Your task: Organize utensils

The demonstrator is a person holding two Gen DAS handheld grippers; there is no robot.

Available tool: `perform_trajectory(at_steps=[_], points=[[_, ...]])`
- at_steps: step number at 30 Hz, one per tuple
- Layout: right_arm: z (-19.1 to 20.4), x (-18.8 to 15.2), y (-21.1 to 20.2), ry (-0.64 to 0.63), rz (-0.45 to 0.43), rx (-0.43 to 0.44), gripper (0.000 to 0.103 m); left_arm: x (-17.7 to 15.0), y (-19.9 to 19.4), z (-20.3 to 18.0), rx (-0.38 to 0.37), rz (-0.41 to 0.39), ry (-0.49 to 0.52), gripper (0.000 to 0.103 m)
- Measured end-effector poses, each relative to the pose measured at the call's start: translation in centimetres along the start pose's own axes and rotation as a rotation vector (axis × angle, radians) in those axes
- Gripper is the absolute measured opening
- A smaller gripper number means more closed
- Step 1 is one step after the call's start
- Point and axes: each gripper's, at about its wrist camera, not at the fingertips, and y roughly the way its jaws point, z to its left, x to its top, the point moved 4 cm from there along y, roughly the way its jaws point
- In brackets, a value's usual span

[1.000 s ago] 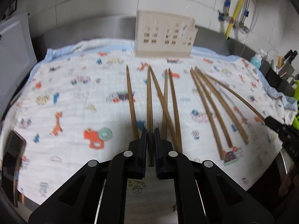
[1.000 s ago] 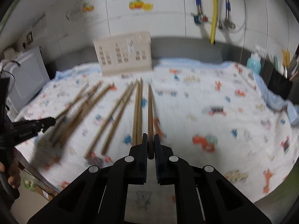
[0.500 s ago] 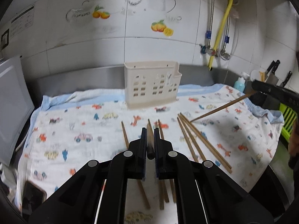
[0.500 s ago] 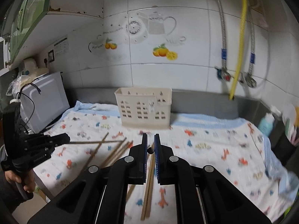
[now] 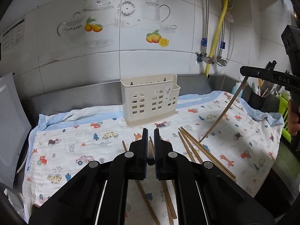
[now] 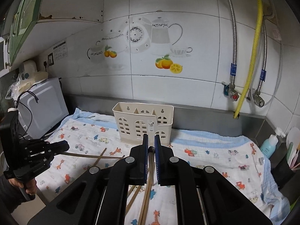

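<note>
My left gripper [image 5: 151,130] is shut on a brown wooden chopstick [image 5: 150,151], held above the patterned cloth [image 5: 75,140]. My right gripper [image 6: 151,135] is shut on another chopstick [image 6: 151,150], whose round end shows between the pads. In the left wrist view the right gripper [image 5: 243,71] hangs at the right with its chopstick [image 5: 221,114] slanting down toward the cloth. The left gripper [image 6: 64,146] and its chopstick [image 6: 90,155] show in the right wrist view. A cream slotted holder [image 5: 150,101] [image 6: 142,123] stands upright at the back of the cloth. Several loose chopsticks [image 5: 196,150] [image 6: 144,202] lie on the cloth.
A white appliance [image 6: 43,108] stands at the left end of the counter. A blue soap bottle [image 6: 270,144] and a black pot of utensils [image 5: 256,99] sit at the right end. A yellow hose [image 6: 251,56] and valves hang on the tiled wall behind.
Both grippers have risen from the cloth, each lifting one chopstick. The views now take in the wall and the holder's open top.
</note>
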Motion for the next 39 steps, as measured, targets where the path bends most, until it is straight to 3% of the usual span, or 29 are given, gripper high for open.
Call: perform_trajectory(at_steps=[18, 28, 39], points=[[0.2, -0.7, -0.9, -0.024, -0.008, -0.022, 0.007, -4.4, -0.7, -1.0, 0.011, 0.005, 0.02, 0.005], [0.4, -1.1, -1.4, -0.03, -0.011, -0.033, 0.007, -9.0, -0.7, -0.6, 0.025, 0.041, -0.006, 0.005], [1.0, -1.3, -1.4, -0.036, -0.009, -0.031, 0.007, -13.3, 1.2, 0.2, 0.008, 0.132, -0.071, 0.003]])
